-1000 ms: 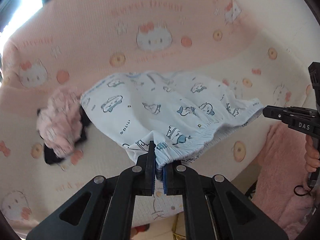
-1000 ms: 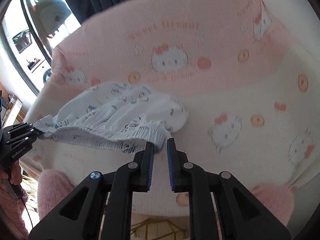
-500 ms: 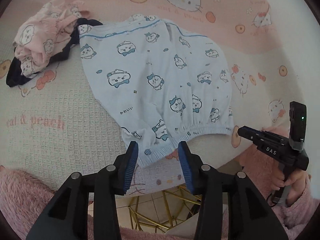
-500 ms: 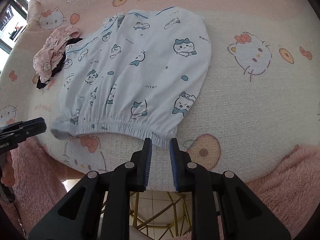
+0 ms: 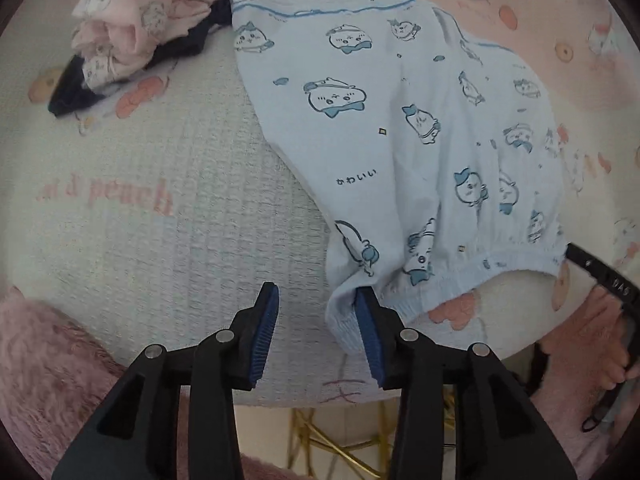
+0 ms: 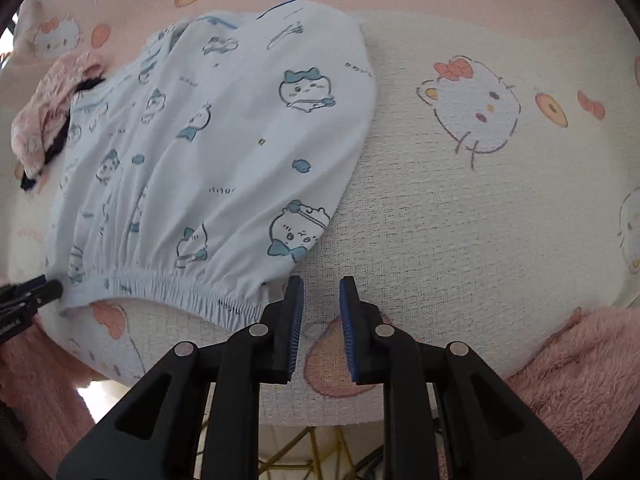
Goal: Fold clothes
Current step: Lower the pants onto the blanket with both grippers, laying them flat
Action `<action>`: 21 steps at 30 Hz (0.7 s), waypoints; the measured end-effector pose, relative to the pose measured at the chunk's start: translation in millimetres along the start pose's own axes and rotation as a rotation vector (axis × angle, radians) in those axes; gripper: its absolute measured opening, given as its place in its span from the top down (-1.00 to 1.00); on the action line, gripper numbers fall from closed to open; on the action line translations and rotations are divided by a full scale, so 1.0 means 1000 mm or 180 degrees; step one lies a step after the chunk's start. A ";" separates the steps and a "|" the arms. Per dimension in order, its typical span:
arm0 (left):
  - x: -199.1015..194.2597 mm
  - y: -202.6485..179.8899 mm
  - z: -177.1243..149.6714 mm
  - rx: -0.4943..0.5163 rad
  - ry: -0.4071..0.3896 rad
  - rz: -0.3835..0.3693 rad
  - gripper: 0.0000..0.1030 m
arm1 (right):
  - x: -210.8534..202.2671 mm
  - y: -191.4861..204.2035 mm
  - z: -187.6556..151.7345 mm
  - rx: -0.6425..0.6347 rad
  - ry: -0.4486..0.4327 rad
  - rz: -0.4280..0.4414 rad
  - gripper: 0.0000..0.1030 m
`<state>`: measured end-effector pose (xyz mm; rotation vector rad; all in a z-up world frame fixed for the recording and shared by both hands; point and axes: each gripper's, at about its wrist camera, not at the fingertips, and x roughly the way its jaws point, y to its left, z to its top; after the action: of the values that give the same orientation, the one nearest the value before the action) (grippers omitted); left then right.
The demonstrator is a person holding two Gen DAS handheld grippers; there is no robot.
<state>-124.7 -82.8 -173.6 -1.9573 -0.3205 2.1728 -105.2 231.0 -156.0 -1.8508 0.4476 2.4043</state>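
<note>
Where the cover's front edge drops away, the light-blue cartoon-print shorts [image 5: 404, 140] lie spread flat on the Hello Kitty cover [image 5: 168, 248], elastic waistband [image 6: 176, 290] along that front edge and leg hems toward the back. Left hand-held gripper [image 5: 316, 332]: released, jaws wide apart, its right pad touching the waistband's left corner, nothing pinched. Right hand-held gripper [image 6: 320, 328]: released too, jaws parted with a narrower gap, just beside the waistband's right corner, over bare cover; whether the left pad touches the cloth cannot be told. Each tool's tip shows at the opposite waistband corner in the other's view. Near the cover's back-left part, touching the shorts' far hem, sits a crumpled pink printed garment [image 5: 132, 28] on top of a dark navy garment [image 5: 184, 42]. Pink fluffy sleeves [image 6: 576, 364] show at the frame edges.
</note>
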 end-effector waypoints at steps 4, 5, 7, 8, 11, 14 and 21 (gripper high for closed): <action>0.010 -0.001 -0.004 -0.0054 0.0044 0.0025 0.20 | 0.003 -0.005 -0.003 0.0102 0.0116 0.0463 0.42; 0.011 -0.008 -0.005 0.0019 0.0021 0.0107 0.21 | 0.004 -0.003 -0.004 0.0079 0.0122 0.0458 0.42; 0.012 -0.017 -0.005 0.0091 -0.0007 0.0149 0.36 | 0.006 0.000 -0.005 0.0033 0.0133 0.0449 0.41; 0.011 -0.018 -0.005 0.0075 -0.0017 0.0128 0.44 | 0.007 0.001 -0.005 0.0010 0.0139 0.0444 0.42; 0.008 -0.015 -0.005 -0.0041 -0.0049 0.0016 0.61 | 0.011 0.006 -0.006 -0.0059 0.0156 0.0429 0.66; 0.001 -0.013 -0.005 -0.0138 -0.0098 -0.0112 0.69 | 0.014 0.010 -0.008 -0.0128 0.0173 0.0414 0.82; -0.026 -0.029 -0.015 -0.0174 -0.0250 -0.0342 0.73 | -0.030 0.006 -0.018 -0.0124 -0.0105 0.0458 0.84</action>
<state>-107.2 -62.6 -142.4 -1.8399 -0.4907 2.1980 -82.0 224.3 -130.5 -1.8517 0.5531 2.5489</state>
